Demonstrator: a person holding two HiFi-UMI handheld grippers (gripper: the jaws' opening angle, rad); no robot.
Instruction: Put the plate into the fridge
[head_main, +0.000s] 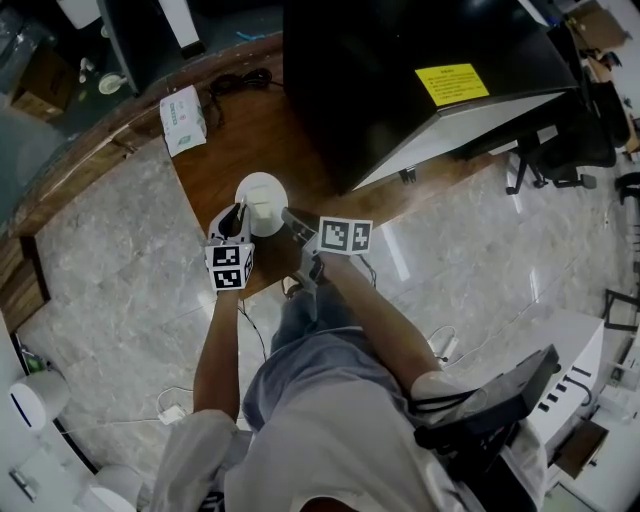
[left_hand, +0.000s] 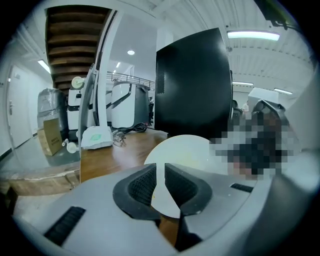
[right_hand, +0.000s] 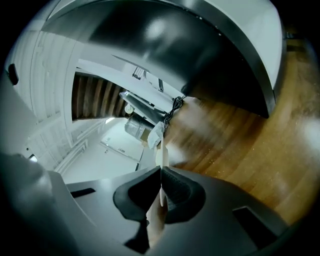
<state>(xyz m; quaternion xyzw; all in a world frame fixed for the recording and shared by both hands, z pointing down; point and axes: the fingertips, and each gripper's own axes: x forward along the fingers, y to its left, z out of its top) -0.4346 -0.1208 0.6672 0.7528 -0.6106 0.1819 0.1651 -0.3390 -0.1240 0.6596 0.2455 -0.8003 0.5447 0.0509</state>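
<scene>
Right gripper (right_hand: 160, 170) first: its jaws are clamped on the rim of the plate (right_hand: 159, 147), which shows edge-on as a thin white line between the pads. Your left gripper (left_hand: 160, 167) has its jaws drawn to a narrow slit. The plate's white face lies behind and beneath them, and they do not appear to pinch it.

You hold the plate in the air between the two grippers, over the wooden floor (head_main: 235, 150) and just short of the black fridge (head_main: 400, 80).

Treat the plate as stiff, smooth and breakable, and probably light. A grip at one point on the rim lets it lever and slide on the pads. Seat the rim deep in the jaws, keep the plate level, and steady the far edge if it sags.

A tissue pack (head_main: 183, 118) lies well off to your left.
</scene>
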